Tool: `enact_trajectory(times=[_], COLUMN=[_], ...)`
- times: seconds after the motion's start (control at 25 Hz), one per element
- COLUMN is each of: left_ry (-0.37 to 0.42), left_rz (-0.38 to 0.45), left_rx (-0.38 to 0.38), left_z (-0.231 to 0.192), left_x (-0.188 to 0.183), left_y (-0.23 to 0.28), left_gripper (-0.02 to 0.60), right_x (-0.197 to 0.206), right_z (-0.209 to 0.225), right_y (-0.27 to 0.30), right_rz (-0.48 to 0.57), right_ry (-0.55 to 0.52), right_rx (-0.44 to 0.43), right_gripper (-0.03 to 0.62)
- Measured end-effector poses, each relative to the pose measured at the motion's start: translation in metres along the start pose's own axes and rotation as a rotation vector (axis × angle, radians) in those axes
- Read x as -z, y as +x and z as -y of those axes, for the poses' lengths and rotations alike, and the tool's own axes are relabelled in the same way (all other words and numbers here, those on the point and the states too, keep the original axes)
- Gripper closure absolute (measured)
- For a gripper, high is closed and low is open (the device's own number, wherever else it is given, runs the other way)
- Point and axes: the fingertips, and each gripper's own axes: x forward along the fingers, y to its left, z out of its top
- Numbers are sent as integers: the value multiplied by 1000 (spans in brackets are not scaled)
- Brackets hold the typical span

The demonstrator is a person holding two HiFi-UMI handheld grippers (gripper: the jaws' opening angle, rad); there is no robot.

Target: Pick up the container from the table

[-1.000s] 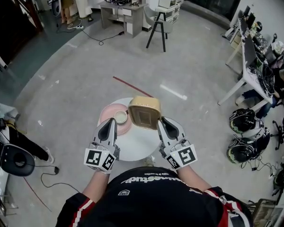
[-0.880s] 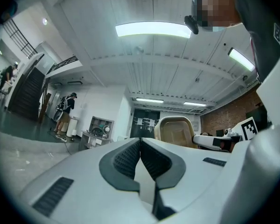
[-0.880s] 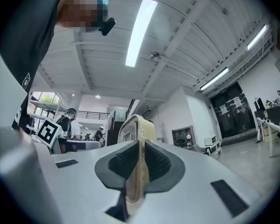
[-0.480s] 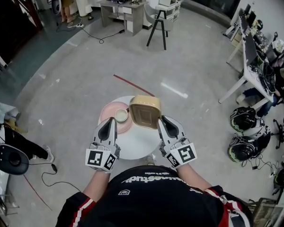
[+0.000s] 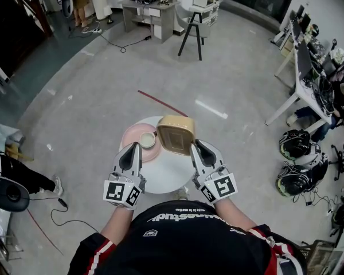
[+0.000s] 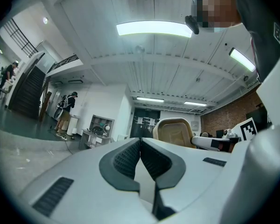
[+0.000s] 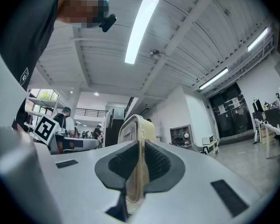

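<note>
The container (image 5: 175,135) is a tan, rounded-rectangular plastic box, tilted on edge above the round white table (image 5: 171,175). My right gripper (image 5: 194,145) is shut on its near rim. In the right gripper view the rim (image 7: 136,129) runs upright between the two dark pads (image 7: 123,164). My left gripper (image 5: 132,148) hovers to the left of the container, apart from it. Its jaws (image 6: 140,146) meet at the tips with nothing between them. The left gripper view also shows the container (image 6: 175,132) off to the right.
A pink plate (image 5: 129,137) with a small white bowl (image 5: 147,140) on it sits on the table's left part, just ahead of the left gripper. Around the table lies grey floor. Desks and helmets (image 5: 294,146) stand at the right, a person's leg (image 5: 28,173) at the left.
</note>
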Motion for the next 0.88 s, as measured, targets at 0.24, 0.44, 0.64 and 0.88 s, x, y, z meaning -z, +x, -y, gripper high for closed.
enact_trajectory(times=[0.24,0.44,0.64,0.88], left_ry=[-4,-9,-7,-36], left_rz=[-1,3,-3,-8], left_rx=[4,7,6,-1], left_z=[-5,-4,-2,-7], left_x=[16,20,20,22], left_y=[0,3,1,0], left_gripper=[557,557,557,557], right_x=[16,15,17,19], right_z=[-1,2,1,-2], right_y=[2,2,0,1], right_rz=[-9,-9,-13,-15], right_ry=[-5,-3,-7,-5], right_rx=[-4,-10,-9,-15], right_gripper=[542,542,542,542])
